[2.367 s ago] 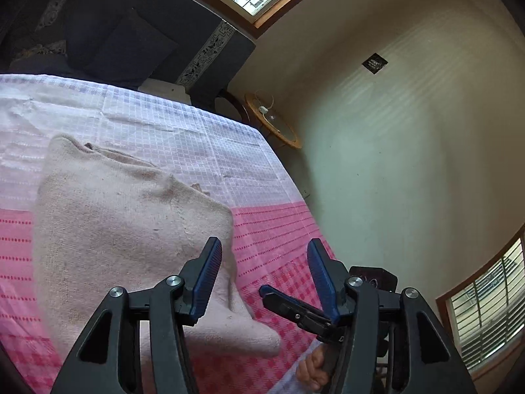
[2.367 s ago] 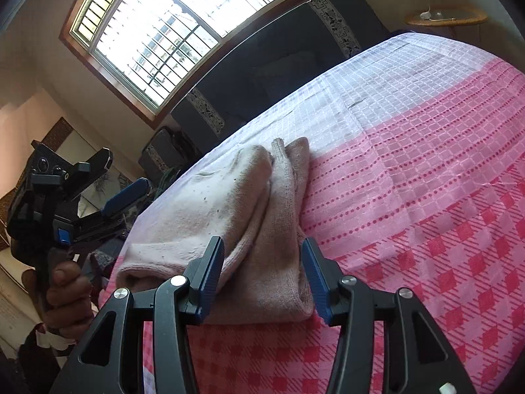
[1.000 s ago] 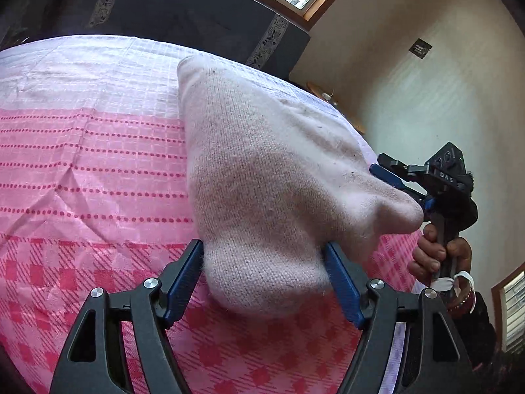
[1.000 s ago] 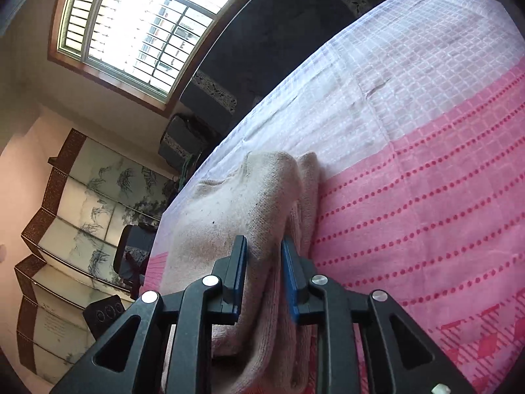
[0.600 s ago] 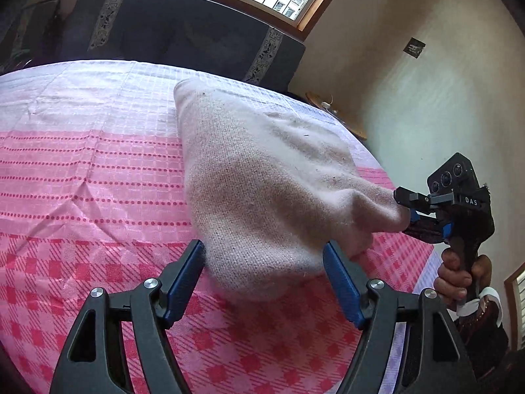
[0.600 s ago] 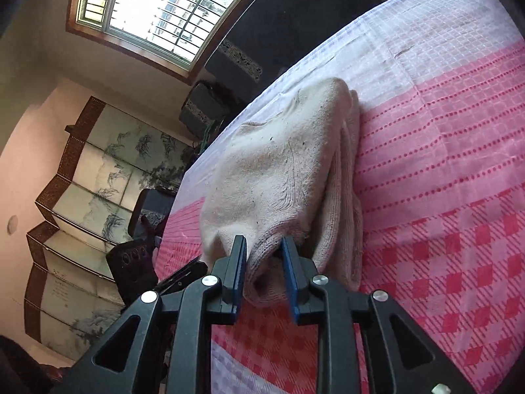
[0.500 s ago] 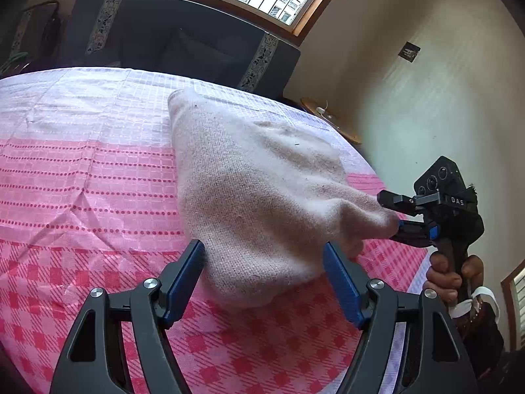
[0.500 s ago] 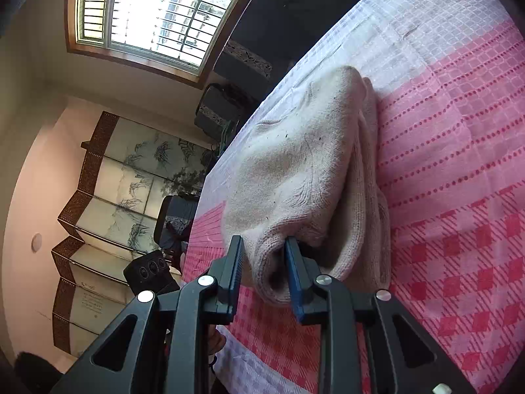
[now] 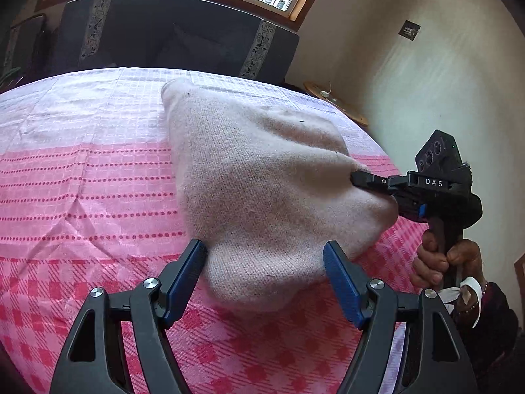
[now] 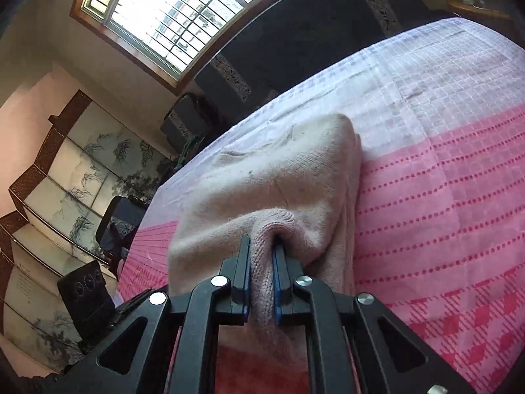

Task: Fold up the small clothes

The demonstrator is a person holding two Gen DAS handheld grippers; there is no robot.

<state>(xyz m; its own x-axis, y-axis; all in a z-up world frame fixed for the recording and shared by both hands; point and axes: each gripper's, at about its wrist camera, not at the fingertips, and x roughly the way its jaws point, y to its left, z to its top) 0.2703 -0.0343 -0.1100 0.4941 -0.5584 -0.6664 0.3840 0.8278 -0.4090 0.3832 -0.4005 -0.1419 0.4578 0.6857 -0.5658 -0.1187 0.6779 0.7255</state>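
Sweater (image 9: 262, 177) (pale pink knit) bunched, one fold pinched by closing right claw (image 10: 261, 249).

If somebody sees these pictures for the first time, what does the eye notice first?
First, the pale pink knitted garment, lying bunched in the middle of the pink checked tablecloth. Then the right gripper, whose jaws are closing on a fold at the garment's near edge. The left gripper stands wide at another corner of the garment, with knit between its fingers.

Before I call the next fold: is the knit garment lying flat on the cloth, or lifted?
Partly lifted. The right tongs, closing, pinch a fold of the knit garment, pulling its near end off the pink cloth; its far end rests there.
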